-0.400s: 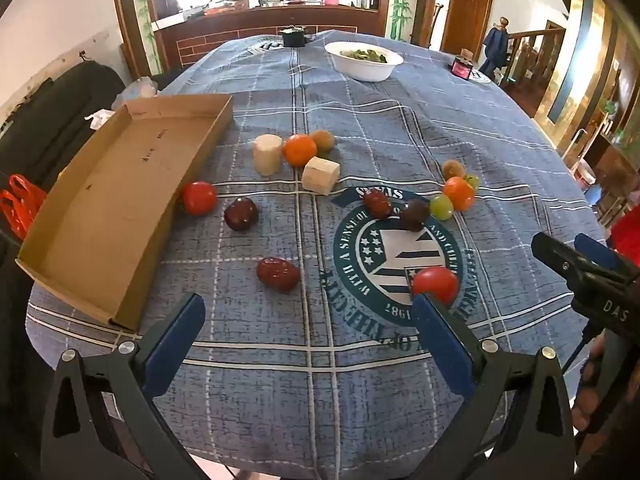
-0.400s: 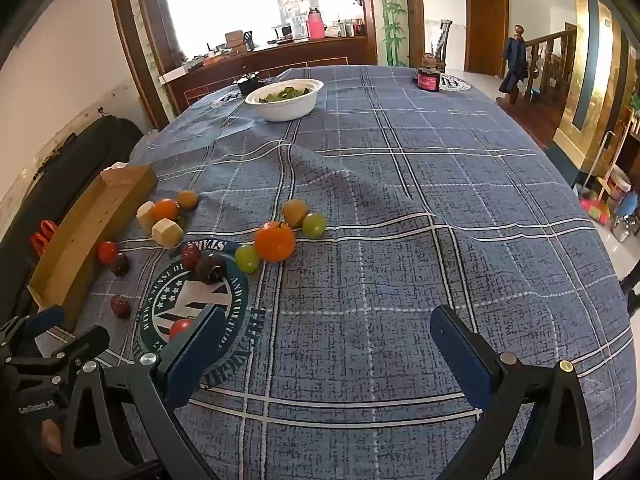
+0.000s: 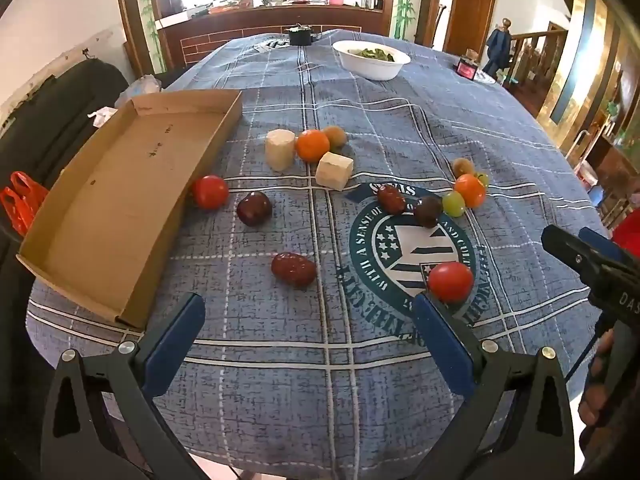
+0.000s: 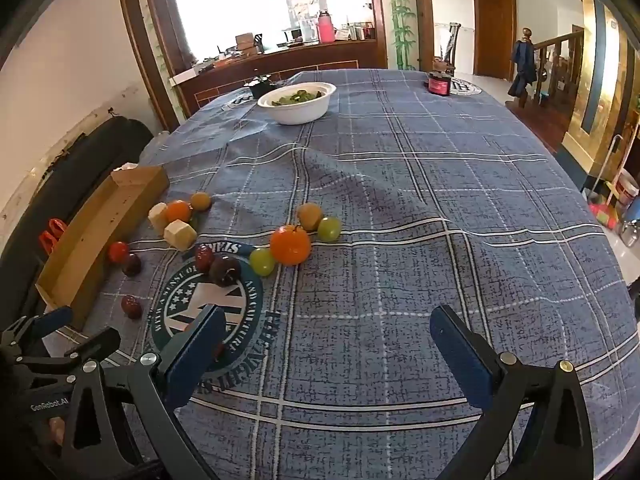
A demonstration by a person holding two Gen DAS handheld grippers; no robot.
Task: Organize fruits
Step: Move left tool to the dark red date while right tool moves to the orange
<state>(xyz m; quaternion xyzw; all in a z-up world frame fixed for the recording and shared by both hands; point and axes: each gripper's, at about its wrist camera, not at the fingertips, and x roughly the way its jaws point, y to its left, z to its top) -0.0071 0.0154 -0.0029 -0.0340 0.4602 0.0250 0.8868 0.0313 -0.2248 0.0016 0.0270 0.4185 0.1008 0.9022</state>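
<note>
So nothing's in the cardboard tray (image 3: 120,200) yet, and every fruit sits loose on the blue checked tabletop (image 3: 360,380). My read: the step in hand is the first pick.

Left tongs (image 3: 308,344) are spread fully wide, empty, hovering over the near edge. Right tongs (image 4: 324,344) same: wide apart, holding nothing, pitched down toward the cloth.

Fruit layout:
- red tomato (image 3: 450,282) just off the left tongs' right finger, on the printed emblem
- red date (image 3: 294,269) between the left fingers, further out
- dark plum (image 3: 254,208) and second tomato (image 3: 210,192) close to the tray wall; the tomato looks to be touching it
- orange (image 3: 313,145) wedged between two pale blocks (image 3: 334,170)
- cluster of orange, green grapes and dark fruit ahead of the right tongs, around (image 4: 290,245)

How I'd do it: the left takes the date, since it's already lined up and near the tray. Straddle it along its short axis, drop until the pads flank its middle, then close gently; round fruit rolls on cloth. Leave the blocks alone, they aren't fruit. The right can work the cluster from the outside in, so neighbours don't get nudged.
</note>
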